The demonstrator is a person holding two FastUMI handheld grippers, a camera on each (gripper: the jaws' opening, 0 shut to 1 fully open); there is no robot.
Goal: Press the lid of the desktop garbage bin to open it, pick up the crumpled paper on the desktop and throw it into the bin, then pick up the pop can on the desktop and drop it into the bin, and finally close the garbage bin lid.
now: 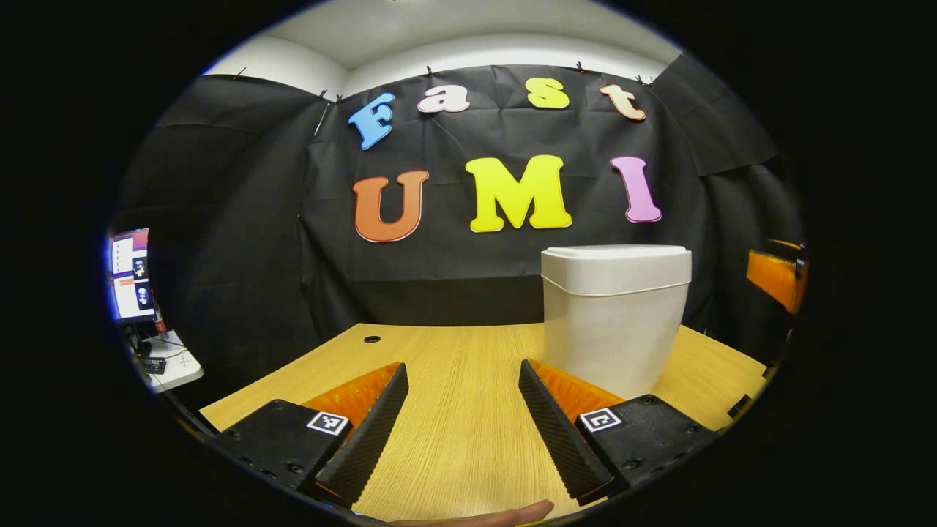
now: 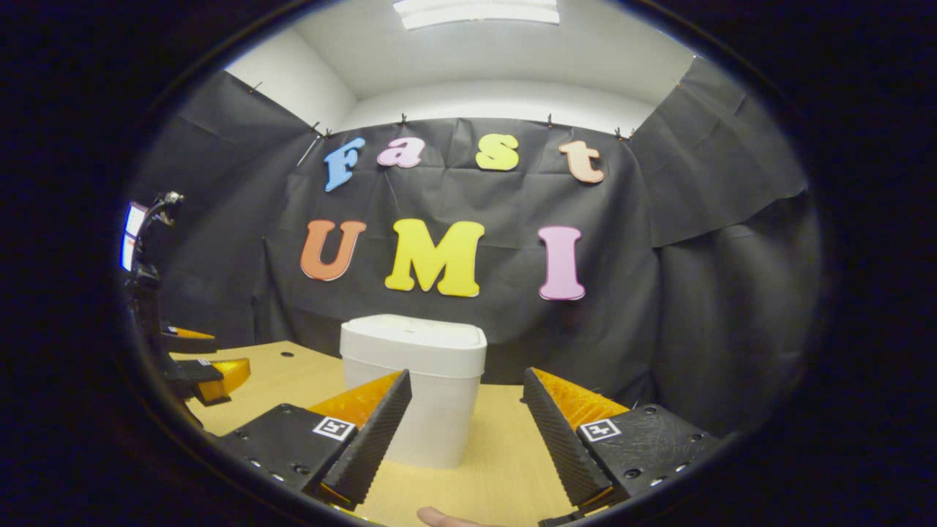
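- Since the lid (image 2: 412, 335) sits flat and closed on the garbage bin (image 2: 424, 410), the step in hand looks like the opening press; a finger should come down squarely on the lid's top, not its rim, so the light bin does not tip.
- The right gripper (image 2: 466, 428), fingers spread and empty, hangs low over the desktop (image 2: 505, 454), level, pointing at the bin just ahead.
- The left gripper (image 1: 463, 432), equally spread and empty, hovers with the bin ahead to its right.
- Neither paper nor can is visible from here.
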